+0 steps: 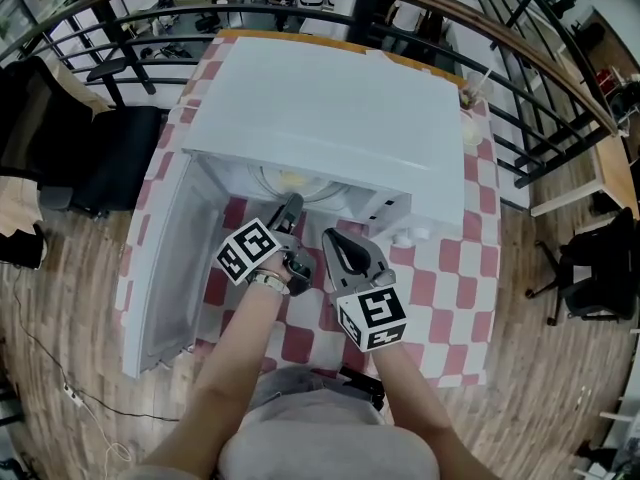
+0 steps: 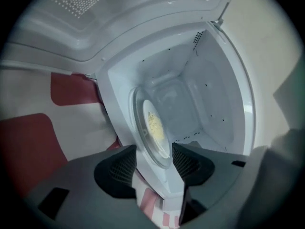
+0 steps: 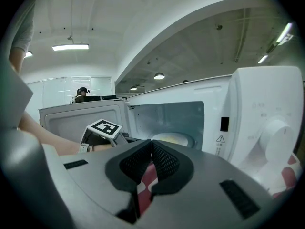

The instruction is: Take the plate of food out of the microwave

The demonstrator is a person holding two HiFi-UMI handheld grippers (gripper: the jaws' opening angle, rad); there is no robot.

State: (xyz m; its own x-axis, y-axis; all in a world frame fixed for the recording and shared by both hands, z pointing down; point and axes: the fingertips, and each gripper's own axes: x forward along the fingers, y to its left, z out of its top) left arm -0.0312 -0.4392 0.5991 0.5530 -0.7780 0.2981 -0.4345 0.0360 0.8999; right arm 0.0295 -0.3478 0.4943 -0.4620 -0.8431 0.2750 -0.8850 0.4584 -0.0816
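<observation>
A white microwave (image 1: pixel 330 108) stands on a red-and-white checked table, its door (image 1: pixel 165 258) swung open to the left. Inside, a pale plate with yellow food (image 1: pixel 290 180) rests on the glass turntable. My left gripper (image 1: pixel 292 208) points into the opening. In the left gripper view it (image 2: pixel 155 166) is open, its pads either side of the cavity's front lip and the near rim of the plate (image 2: pixel 155 125); contact is not visible. My right gripper (image 1: pixel 335 243) hangs just outside, right of the left one, and is shut (image 3: pixel 151 147) on nothing. The plate (image 3: pixel 174 139) lies beyond it.
The microwave's control panel with a round knob (image 3: pixel 274 132) sits right of the opening. The checked tablecloth (image 1: pixel 440 288) extends in front. A cup (image 1: pixel 472 128) stands at the table's back right. Metal railings (image 1: pixel 540 58) curve behind; a black chair (image 1: pixel 110 158) stands to the left.
</observation>
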